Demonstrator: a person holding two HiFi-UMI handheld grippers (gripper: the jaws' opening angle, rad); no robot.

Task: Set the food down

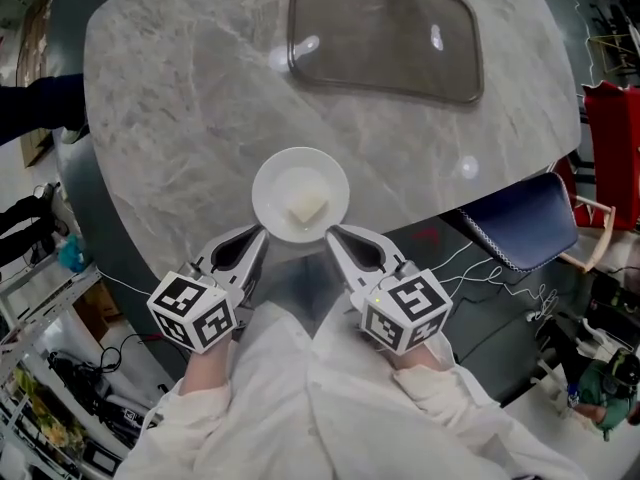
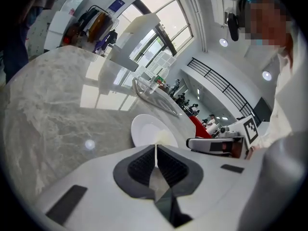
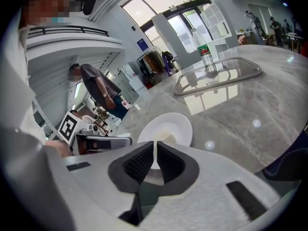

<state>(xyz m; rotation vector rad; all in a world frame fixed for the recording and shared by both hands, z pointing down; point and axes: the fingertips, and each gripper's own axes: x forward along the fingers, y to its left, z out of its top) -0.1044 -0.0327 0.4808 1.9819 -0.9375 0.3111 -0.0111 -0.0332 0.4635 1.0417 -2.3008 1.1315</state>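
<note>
Between both pairs of jaws: the near rim of the white plate. Both the left gripper and the right gripper are clamped thin on that rim, one at each side, likely so the plate rides level and the pale food cube ahead of the jaws cannot slide. Plate is over the marble desk, near its edge; contact not discernible. Clear tray well beyond the jaws

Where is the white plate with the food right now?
In the head view the white plate is mid-picture at the near edge of the marble table, its near rim pinched by the left gripper and the right gripper. The grey tray lies beyond it.
</note>
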